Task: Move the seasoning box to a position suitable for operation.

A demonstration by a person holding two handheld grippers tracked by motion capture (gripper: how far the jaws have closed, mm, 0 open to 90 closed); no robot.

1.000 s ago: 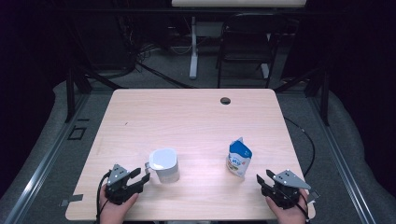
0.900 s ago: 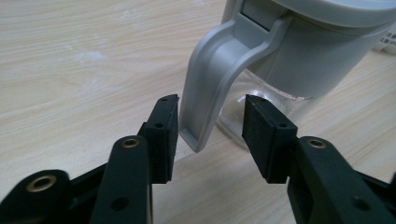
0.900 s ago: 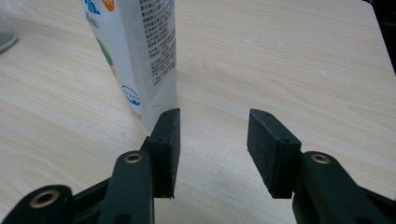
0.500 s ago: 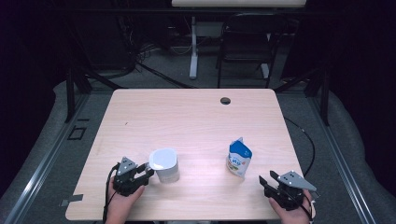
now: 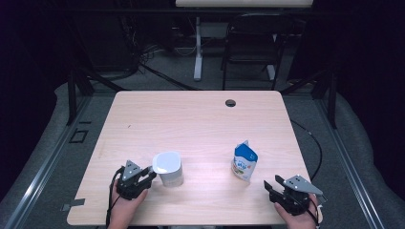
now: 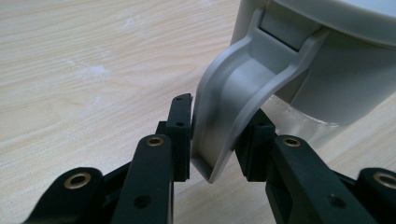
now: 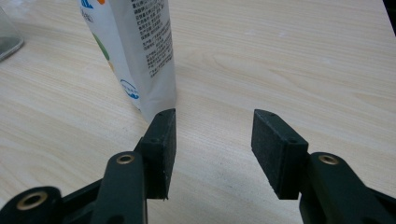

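A white jug (image 5: 168, 168) with a grey handle (image 6: 233, 107) stands near the table's front left. My left gripper (image 5: 149, 175) reaches it from the left. Its jaws have just been closing, and in the left gripper view both pads (image 6: 181, 135) press on the handle between them. A white and blue pouch (image 5: 244, 162) stands upright at the front right. My right gripper (image 5: 268, 186) rests near the front edge, just right of the pouch. It has been opening slightly and stands open (image 7: 214, 123) with bare table between its pads. The pouch (image 7: 140, 46) rises just beyond its left pad.
The light wooden table (image 5: 191, 119) has a dark cable hole (image 5: 230, 102) near its far edge. A chair (image 5: 248, 43) and a white desk leg (image 5: 197, 47) stand on the floor behind. A clear rim (image 7: 7, 32) shows at the right gripper view's top left.
My left gripper has moved right to the jug and its jaws have closed around the handle. The right gripper has stayed in place. Jug and pouch have not shifted.
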